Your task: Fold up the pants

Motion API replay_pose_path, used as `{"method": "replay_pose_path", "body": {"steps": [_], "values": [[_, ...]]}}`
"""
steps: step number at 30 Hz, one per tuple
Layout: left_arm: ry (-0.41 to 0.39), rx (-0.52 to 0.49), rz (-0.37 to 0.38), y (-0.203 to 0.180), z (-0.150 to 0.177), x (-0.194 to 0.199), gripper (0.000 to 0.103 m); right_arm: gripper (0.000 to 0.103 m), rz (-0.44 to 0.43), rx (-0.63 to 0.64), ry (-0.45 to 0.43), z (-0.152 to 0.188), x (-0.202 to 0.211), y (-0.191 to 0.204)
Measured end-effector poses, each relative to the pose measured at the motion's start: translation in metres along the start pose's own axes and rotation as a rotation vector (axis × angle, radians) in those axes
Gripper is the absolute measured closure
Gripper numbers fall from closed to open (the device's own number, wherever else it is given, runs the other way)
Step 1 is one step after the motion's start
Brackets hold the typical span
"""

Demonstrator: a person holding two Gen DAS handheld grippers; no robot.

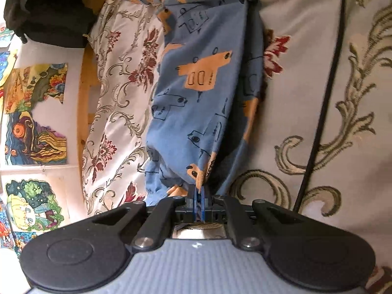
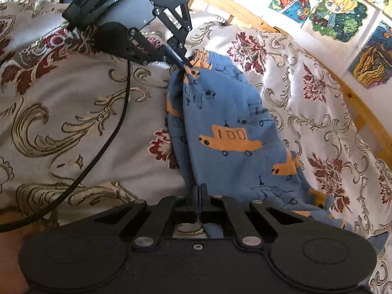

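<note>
Pants [image 1: 201, 93], blue with orange boats, hang stretched above floral bedspread [image 1: 306, 122]; left gripper [image 1: 199, 191] pinches one end tight; right gripper [image 2: 199, 191] is clamped on the other end; drawings [image 2: 338, 7] line the wall.

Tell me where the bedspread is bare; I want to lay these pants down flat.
Bare bedspread lies beside the pants, on the black cable's side. A narrower strip runs between pants and wooden frame. Crowded spot: the left gripper and its cable.
</note>
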State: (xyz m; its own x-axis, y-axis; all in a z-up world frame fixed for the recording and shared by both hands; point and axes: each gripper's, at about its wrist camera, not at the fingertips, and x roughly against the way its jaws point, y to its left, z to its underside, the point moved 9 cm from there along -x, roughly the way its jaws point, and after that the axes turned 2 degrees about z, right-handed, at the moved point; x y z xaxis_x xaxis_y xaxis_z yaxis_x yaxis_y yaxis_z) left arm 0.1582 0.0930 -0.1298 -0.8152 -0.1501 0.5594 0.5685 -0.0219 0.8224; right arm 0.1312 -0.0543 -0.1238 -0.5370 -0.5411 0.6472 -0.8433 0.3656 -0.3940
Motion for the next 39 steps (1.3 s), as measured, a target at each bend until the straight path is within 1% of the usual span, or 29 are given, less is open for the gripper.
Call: {"method": "replay_pose_path", "body": {"steps": [7,11,12,14,15,16,17,19,20,21,22,23,24,25,26,27,28,29,30,33,35,36,37,39], "values": [[-0.001,0.014,0.025,-0.006,-0.002,0.002,0.099,0.103,-0.007,0.011,0.019,0.005,-0.002,0.0],[0.006,0.033,0.053,-0.008,0.0,0.001,0.099,0.103,-0.005,0.025,0.025,0.006,-0.003,0.002],[0.006,0.035,0.055,-0.009,0.0,0.0,0.099,0.102,-0.007,0.025,0.028,0.007,-0.004,0.002],[0.006,0.052,0.059,-0.008,-0.001,0.001,0.098,0.097,-0.016,0.012,0.022,0.007,-0.003,0.0],[0.007,0.074,0.064,-0.007,-0.002,0.002,0.093,0.09,-0.024,0.003,0.017,0.005,-0.002,-0.002],[0.007,0.108,0.072,-0.004,-0.003,0.004,0.087,0.079,-0.027,-0.015,0.011,0.005,0.002,-0.005],[0.005,0.146,0.075,-0.002,-0.005,0.007,0.083,0.073,-0.031,-0.043,0.01,0.005,0.007,-0.01],[-0.005,0.237,0.084,0.004,-0.01,0.014,0.058,0.051,-0.031,-0.112,0.014,0.008,0.017,-0.023],[-0.014,0.284,0.093,0.007,-0.014,0.018,0.055,0.046,-0.025,-0.148,0.019,0.01,0.023,-0.031],[-0.026,0.328,0.101,0.009,-0.019,0.023,0.049,0.038,-0.009,-0.178,0.026,0.013,0.028,-0.04],[-0.039,0.37,0.111,0.012,-0.026,0.027,0.046,0.03,0.017,-0.207,0.036,0.017,0.034,-0.05],[-0.059,0.423,0.12,0.015,-0.036,0.033,0.046,0.024,0.056,-0.242,0.049,0.023,0.04,-0.062],[-0.082,0.466,0.127,0.018,-0.047,0.038,0.044,0.016,0.094,-0.274,0.061,0.029,0.046,-0.072],[-0.11,0.502,0.135,0.021,-0.058,0.043,0.041,0.009,0.141,-0.315,0.077,0.037,0.053,-0.083],[-0.148,0.543,0.139,0.025,-0.072,0.049,0.038,0.007,0.191,-0.361,0.092,0.046,0.061,-0.095],[-0.179,0.58,0.14,0.03,-0.085,0.053,0.033,0.004,0.238,-0.409,0.104,0.056,0.07,-0.107],[-0.215,0.614,0.149,0.034,-0.099,0.056,0.029,0.004,0.272,-0.448,0.112,0.067,0.078,-0.117],[-0.252,0.641,0.158,0.037,-0.112,0.06,0.028,0.003,0.31,-0.49,0.123,0.079,0.087,-0.127],[-0.283,0.667,0.162,0.042,-0.127,0.062,0.025,0.001,0.348,-0.525,0.13,0.09,0.093,-0.136],[-0.359,0.735,0.188,0.058,-0.169,0.062,0.016,0.001,0.445,-0.612,0.151,0.123,0.107,-0.165],[-0.376,0.753,0.204,0.063,-0.199,0.056,0.015,0.001,0.483,-0.686,0.133,0.14,0.112,-0.181],[-0.373,0.745,0.198,0.064,-0.211,0.052,0.015,0.001,0.488,-0.733,0.126,0.147,0.113,-0.186],[-0.364,0.727,0.188,0.062,-0.224,0.048,0.015,0.001,0.487,-0.788,0.117,0.155,0.112,-0.191],[-0.355,0.677,0.172,0.058,-0.244,0.039,0.015,0.001,0.487,-0.846,0.103,0.163,0.112,-0.197]]}}
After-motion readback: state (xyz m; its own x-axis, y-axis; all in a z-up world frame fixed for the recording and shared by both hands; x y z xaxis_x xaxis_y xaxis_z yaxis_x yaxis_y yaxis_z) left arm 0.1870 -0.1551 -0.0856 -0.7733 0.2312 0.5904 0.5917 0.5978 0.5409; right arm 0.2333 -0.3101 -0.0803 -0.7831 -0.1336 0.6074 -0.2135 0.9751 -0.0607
